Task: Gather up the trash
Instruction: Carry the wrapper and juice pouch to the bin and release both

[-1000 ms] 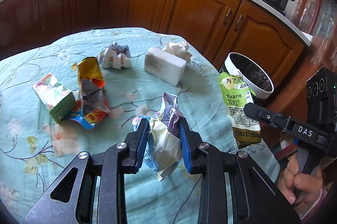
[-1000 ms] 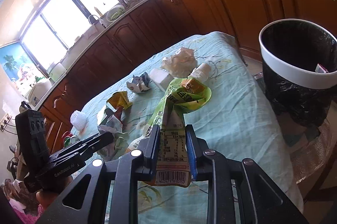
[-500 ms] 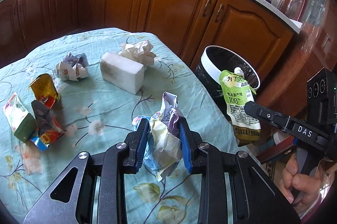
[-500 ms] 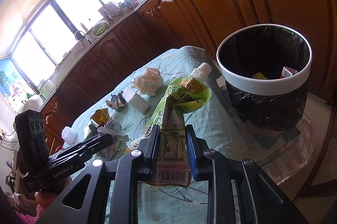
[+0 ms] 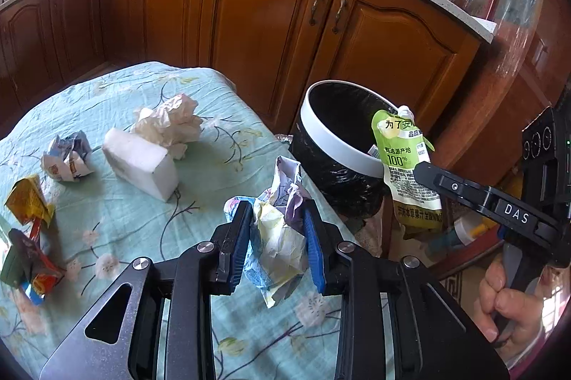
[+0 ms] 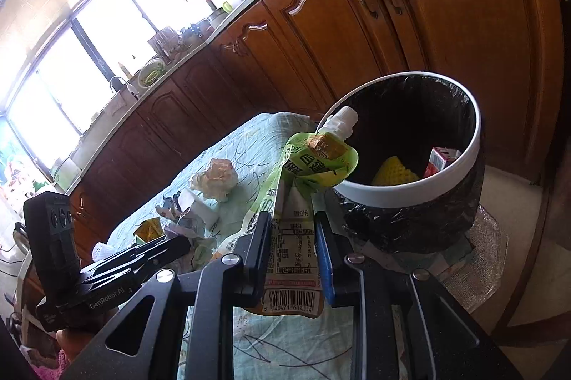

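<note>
Right claw [image 6: 291, 258] clamped on green pouch [image 6: 303, 187], long axis pointing spout-first at bin [image 6: 410, 198] rim, nearer arm. Left claw [image 5: 274, 237] clamped on crumpled wrapper [image 5: 280, 226], over desk [image 5: 107, 116]; spout probably just over rim.

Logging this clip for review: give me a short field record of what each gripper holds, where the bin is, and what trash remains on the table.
left gripper: shut on crumpled pastel paper wrapper, above the table
right gripper: shut on green spouted drink pouch, near the bin rim
bin: black-lined round trash bin with white rim, on the floor beside the table, some trash inside
table: floral teal tablecloth
left on table: white foam block, crumpled tissue, crumpled printed wrapper
</note>
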